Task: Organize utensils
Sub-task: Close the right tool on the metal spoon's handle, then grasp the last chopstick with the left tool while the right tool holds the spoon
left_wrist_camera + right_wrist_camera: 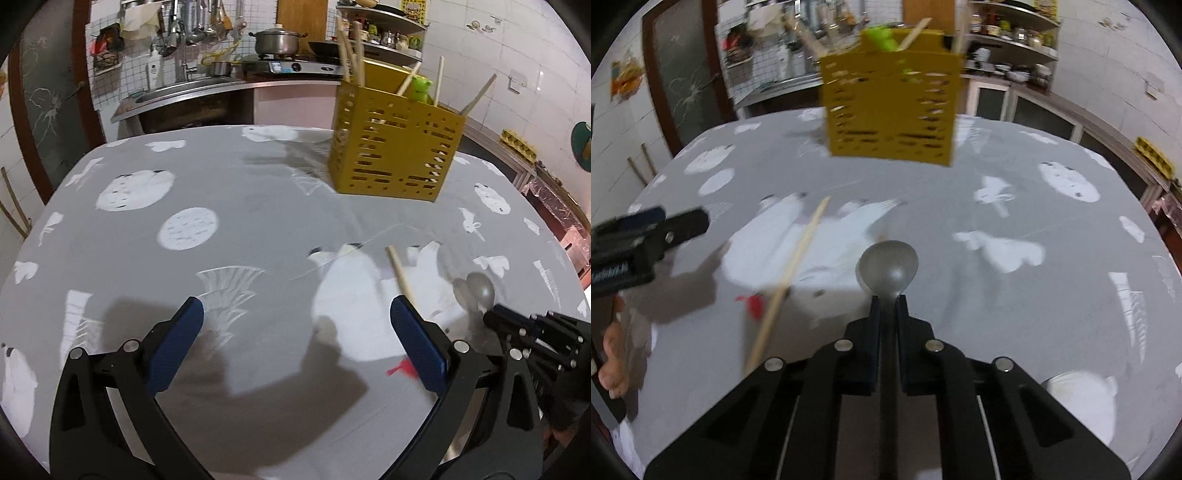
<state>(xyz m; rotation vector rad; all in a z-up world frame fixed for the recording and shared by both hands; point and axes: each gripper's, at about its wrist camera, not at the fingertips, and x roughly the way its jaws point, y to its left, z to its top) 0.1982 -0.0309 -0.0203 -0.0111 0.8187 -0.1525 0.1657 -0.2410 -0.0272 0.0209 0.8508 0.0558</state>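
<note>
A grey metal spoon (888,267) points away from me, its handle clamped between the pads of my right gripper (888,299), which is shut on it. The same spoon (478,291) and right gripper (495,319) show at the right of the left wrist view. A wooden chopstick (792,269) lies on the cloth to the spoon's left; its far end (400,273) runs behind my left gripper's right finger. My left gripper (295,319) is open above the cloth with nothing between its fingers. The yellow slotted utensil holder (892,107) stands at the far side, with several wooden sticks in it.
The table wears a grey cloth (236,229) with white animal prints. A small red mark (753,304) lies by the chopstick. A person's hand (613,354) holds the left gripper (657,230) at the left edge. Sink, stove and shelves stand behind the table.
</note>
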